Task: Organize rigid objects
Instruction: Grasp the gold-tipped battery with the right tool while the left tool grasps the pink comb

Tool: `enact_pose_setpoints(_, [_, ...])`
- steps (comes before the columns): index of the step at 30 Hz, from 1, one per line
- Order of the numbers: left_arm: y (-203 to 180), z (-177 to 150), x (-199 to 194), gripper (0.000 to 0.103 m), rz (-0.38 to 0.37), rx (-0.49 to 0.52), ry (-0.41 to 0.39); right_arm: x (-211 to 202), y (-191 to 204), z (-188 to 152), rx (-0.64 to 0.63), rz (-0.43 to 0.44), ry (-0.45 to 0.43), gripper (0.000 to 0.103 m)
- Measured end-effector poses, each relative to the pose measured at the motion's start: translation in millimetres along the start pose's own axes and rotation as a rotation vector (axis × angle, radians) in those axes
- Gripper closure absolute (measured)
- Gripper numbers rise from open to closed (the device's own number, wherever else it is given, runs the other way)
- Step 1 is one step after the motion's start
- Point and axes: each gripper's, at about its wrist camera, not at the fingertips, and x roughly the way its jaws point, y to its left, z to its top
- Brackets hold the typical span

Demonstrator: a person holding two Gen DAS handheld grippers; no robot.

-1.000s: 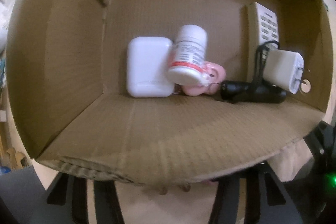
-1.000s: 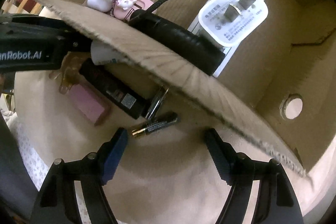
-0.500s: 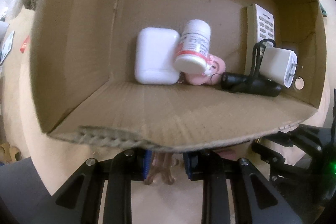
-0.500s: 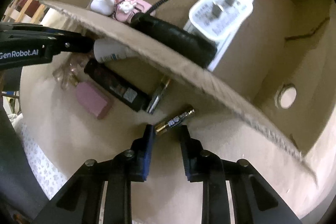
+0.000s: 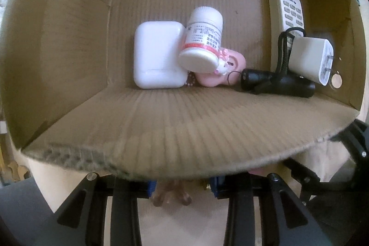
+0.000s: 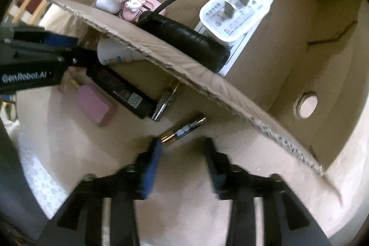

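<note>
A cardboard box (image 5: 180, 126) holds a white case (image 5: 159, 54), a pill bottle (image 5: 203, 38), a pink keychain (image 5: 219, 73), a black torch (image 5: 276, 82), a white charger (image 5: 309, 59) and a remote (image 5: 290, 10). Below the box's near flap, my left gripper (image 5: 182, 187) is opening around an amber hair clip (image 5: 170, 196); a gap shows at its right pad. Outside the box, a battery (image 6: 184, 129) lies on the beige cloth. My right gripper (image 6: 183, 149) is opening, and its left pad (image 6: 154, 153) touches the battery's gold end.
Under the flap (image 6: 184, 66) lie a pink bottle (image 6: 94, 105), a black stick-shaped device (image 6: 120, 91), a metal piece (image 6: 166, 98) and a white tube (image 6: 115, 54). My left gripper (image 6: 57, 45) reaches in from the left beside them. The box's left half is bare cardboard.
Both grippers closed half a second ago, the left on the hair clip and the right around the battery, and both have widened since. The battery now lies a little further right.
</note>
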Motion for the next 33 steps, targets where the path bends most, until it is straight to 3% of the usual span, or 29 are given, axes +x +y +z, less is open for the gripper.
enact_pose_setpoints(5, [-2, -2, 0, 0.072, -0.008, 0.001, 0.007, 3, -7, 0, -0.012, 0.019, -0.011, 0.041])
enact_pose_setpoints(9, [6, 1, -7, 0.073, -0.018, -0.006, 0.013, 4, -1, 0, -0.122, -0.009, -0.043, 0.041])
enact_pose_setpoints(10, [20, 3, -12, 0.073, -0.024, -0.009, 0.016, 4, -1, 1, -0.139, -0.006, -0.046, 0.041])
enact_pose_setpoints(16, [22, 1, -15, 0.073, -0.022, -0.015, 0.018, 6, 0, -2, -0.195, 0.031, -0.061, 0.041])
enact_pose_setpoints(23, [32, 4, -19, 0.073, -0.027, -0.019, 0.018, 1, 8, -2, -0.170, 0.048, -0.079, 0.058])
enact_pose_setpoints(26, [33, 5, -22, 0.073, -0.020, -0.020, 0.015, -4, 14, -1, -0.195, 0.004, -0.091, 0.057])
enact_pose_setpoints(28, [34, 4, -21, 0.073, -0.017, -0.021, 0.014, -3, 16, -1, -0.193, -0.025, -0.086, 0.049])
enact_pose_setpoints(33, [34, -2, -21, 0.073, -0.011, -0.022, 0.011, -6, 26, -8, -0.264, -0.051, -0.094, 0.048])
